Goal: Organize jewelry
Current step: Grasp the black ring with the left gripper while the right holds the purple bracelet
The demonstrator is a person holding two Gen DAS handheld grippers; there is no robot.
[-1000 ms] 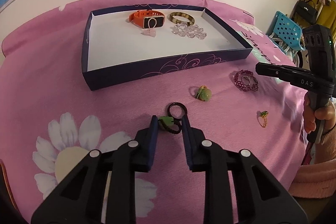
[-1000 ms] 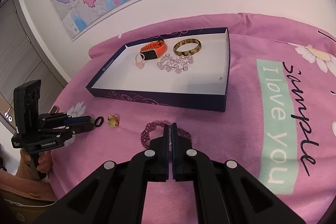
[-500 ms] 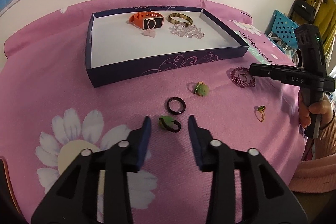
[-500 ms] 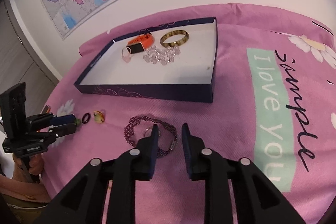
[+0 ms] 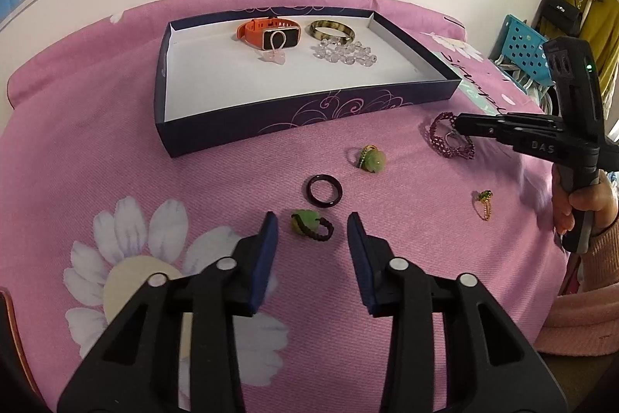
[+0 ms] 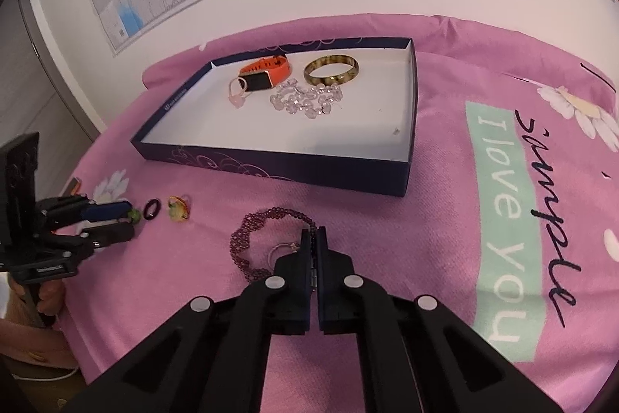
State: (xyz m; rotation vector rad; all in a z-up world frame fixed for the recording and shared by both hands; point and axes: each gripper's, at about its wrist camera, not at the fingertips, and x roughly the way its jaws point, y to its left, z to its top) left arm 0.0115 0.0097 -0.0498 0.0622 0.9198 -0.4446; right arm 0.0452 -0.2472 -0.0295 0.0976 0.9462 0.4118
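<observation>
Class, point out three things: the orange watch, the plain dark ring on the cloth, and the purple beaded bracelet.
orange watch (image 5: pixel 280 37), left wrist view, on its screen.
plain dark ring (image 5: pixel 312 195), left wrist view, on its band.
purple beaded bracelet (image 6: pixel 241 237), right wrist view, on its left loop.

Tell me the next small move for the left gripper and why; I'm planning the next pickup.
Probably close the left gripper on the green-stone ring with the dark beaded band. The ring lies on the pink cloth between the open pads, which have just been narrowing without touching it. Then it can go to the navy box. The right gripper looks shut at the purple beaded bracelet.
</observation>
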